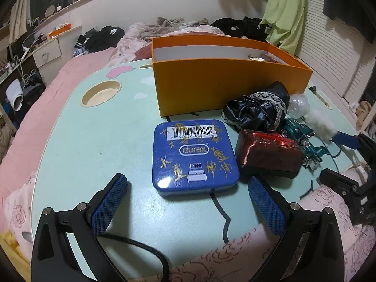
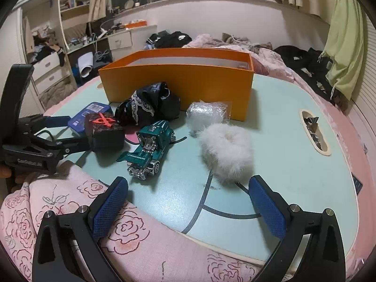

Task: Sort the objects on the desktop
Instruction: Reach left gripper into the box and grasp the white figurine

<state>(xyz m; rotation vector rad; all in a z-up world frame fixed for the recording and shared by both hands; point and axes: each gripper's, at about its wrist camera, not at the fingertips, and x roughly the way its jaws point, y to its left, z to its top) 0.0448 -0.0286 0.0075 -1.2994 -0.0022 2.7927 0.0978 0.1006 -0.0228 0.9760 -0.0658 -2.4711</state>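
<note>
Both hand-held grippers gape empty over a mint lap table (image 2: pixel 270 127) on pink bedding (image 2: pixel 70 202), bedroom seemingly cluttered.

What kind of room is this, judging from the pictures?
Most likely a bedroom: the small pale green lap table stands on a bed with a pink quilt, clothes lie piled behind it, and curtains hang nearby.

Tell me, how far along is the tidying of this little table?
Barely begun. The orange box holds only a few small things at one end. Nothing is in hand: left gripper and right gripper are both open. The blue tin, red box, black cloth, toy car, clear bag and white fluffy ball remain out.
</note>
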